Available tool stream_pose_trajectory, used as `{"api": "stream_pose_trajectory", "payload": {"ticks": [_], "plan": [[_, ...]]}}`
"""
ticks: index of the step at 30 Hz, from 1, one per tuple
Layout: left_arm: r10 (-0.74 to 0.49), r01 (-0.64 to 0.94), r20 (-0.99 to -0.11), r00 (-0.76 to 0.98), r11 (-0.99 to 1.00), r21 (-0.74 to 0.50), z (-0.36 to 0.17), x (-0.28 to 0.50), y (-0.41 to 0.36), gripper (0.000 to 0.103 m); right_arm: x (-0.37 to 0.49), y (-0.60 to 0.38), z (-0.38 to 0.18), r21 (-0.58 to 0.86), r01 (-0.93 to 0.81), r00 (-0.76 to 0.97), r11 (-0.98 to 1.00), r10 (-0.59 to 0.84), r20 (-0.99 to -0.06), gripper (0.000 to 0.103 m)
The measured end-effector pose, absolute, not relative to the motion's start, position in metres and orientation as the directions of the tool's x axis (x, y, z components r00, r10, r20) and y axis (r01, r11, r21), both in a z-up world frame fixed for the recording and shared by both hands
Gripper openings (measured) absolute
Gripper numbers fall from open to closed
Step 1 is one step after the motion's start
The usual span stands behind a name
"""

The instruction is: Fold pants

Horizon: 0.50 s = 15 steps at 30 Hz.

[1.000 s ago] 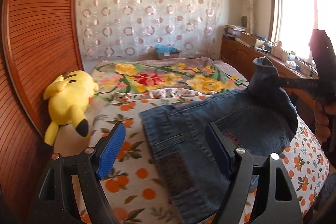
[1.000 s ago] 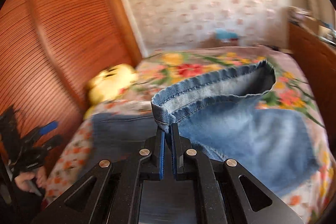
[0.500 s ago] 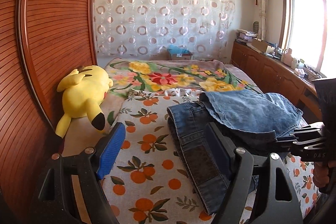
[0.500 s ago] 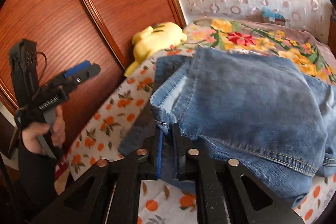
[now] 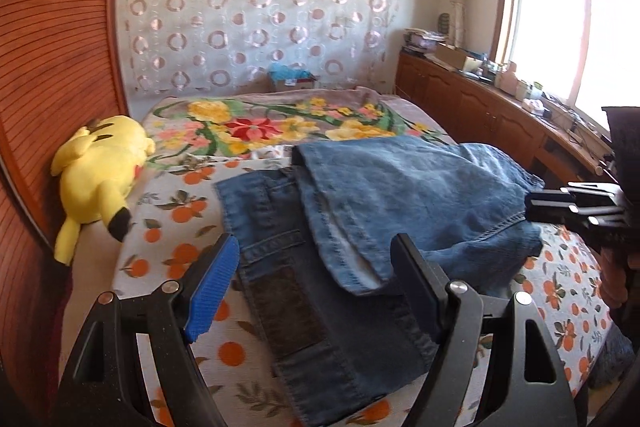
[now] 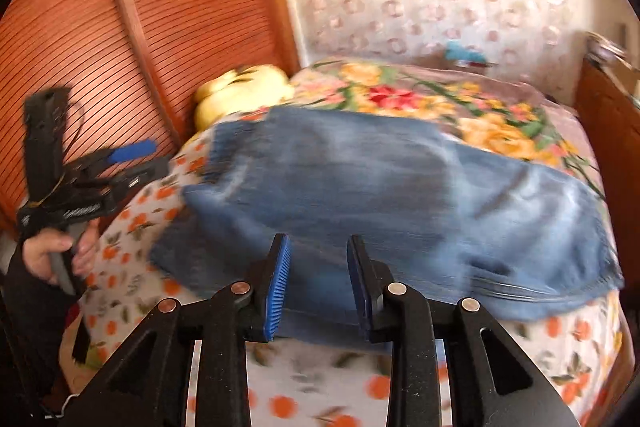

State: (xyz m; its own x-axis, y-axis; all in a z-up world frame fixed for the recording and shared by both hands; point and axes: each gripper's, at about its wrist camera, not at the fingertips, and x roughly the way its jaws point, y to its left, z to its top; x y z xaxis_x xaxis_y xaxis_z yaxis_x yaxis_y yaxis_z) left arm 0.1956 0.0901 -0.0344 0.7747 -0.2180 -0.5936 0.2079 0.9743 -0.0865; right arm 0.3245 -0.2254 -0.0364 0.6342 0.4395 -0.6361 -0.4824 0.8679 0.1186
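Nearest in the left wrist view, the left tongs [image 5: 316, 281] stand spread wide with nothing between their blue pads, poised above the dark waistband end of the blue denim pants [image 5: 360, 227]. In the right wrist view the right tongs [image 6: 318, 283] have just been opening; their pads are parted with a clear gap and pinch nothing, the near edge of the denim lying just beyond and below them. The pants lie on the bed [image 5: 176, 255] over an orange-fruit-print white sheet, the lighter leg section folded back over the darker upper part, its hem toward the waistband. A hand [image 6: 60, 251] in a dark sleeve holds the left tongs at the left side of the bed. Farther off, a yellow plush toy [image 5: 100, 175] rests against the reddish slatted wooden panel. Beyond the pants spreads a floral blanket [image 5: 272, 123], then a curtain with ring pattern [image 5: 256, 15].
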Motion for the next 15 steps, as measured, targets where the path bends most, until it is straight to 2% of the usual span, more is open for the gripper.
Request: {"api": "stream_pose_trajectory", "payload": {"ticks": [3,10,15], "plan": [[-0.246,0.238,-0.6,0.762,0.967,-0.093,-0.034,0.205,0.075,0.079,0.333,-0.242,-0.047,0.105,-0.41,0.66,0.906,0.375,-0.651,0.031],[-0.263,0.273,-0.627,0.733,0.958,-0.084,-0.04,0.218,0.052,0.079,0.319,-0.233,-0.068,0.096,-0.415,0.624,0.905,0.36,-0.693,0.031],[-0.339,0.315,-0.664,0.667,0.935,-0.162,-0.055,0.208,0.049,0.079,0.312,-0.246,-0.068,0.139,-0.393,0.612,0.909,0.372,-0.698,0.035]]}}
